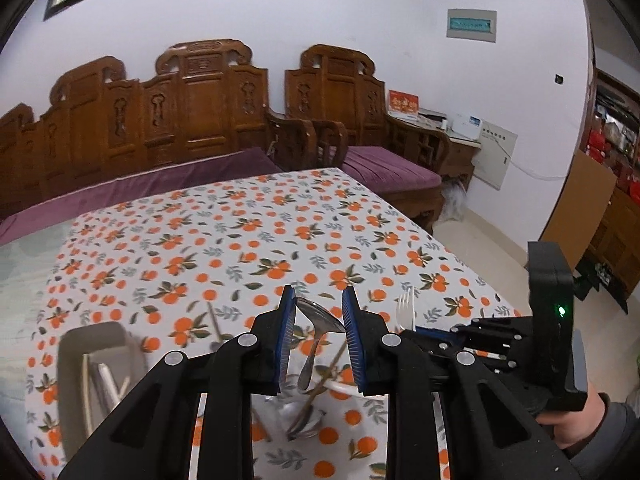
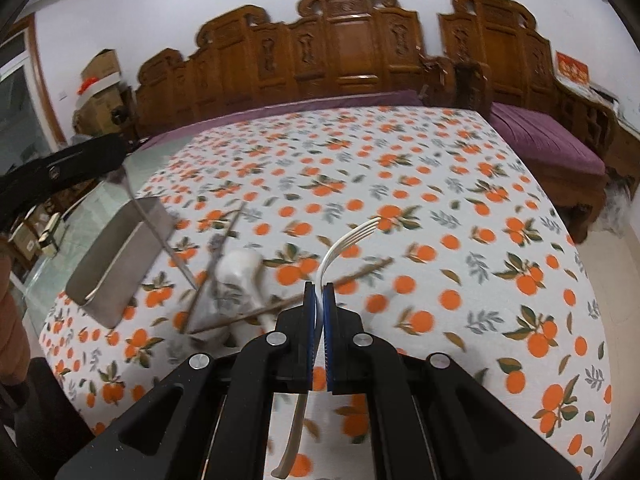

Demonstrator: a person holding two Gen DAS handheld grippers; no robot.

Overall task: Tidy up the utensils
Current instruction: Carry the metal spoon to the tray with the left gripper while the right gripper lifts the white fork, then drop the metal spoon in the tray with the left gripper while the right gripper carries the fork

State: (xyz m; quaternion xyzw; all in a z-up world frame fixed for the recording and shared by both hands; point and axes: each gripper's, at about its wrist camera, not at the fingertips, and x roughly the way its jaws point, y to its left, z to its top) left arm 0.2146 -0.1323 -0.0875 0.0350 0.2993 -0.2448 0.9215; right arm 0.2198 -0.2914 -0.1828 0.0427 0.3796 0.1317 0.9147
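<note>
A slip is the chief risk: the shiny metal spoon (image 1: 320, 316) is pinched across its curved bowl by the narrowly set left claw (image 1: 319, 300), its handle hanging down towards the clear drinking glass (image 1: 298, 420) holding brown wooden chopsticks (image 1: 320, 384). If swung, the glass could be tipped or the chopsticks snagged. The grey rectangular metal box (image 1: 72, 344) lies to the near left on the orange-printed surface (image 1: 240, 232). The white fork (image 2: 348, 236) is clamped by its thin handle in the closed right claw (image 2: 319, 288), tines pointing far; it could pivot.
</note>
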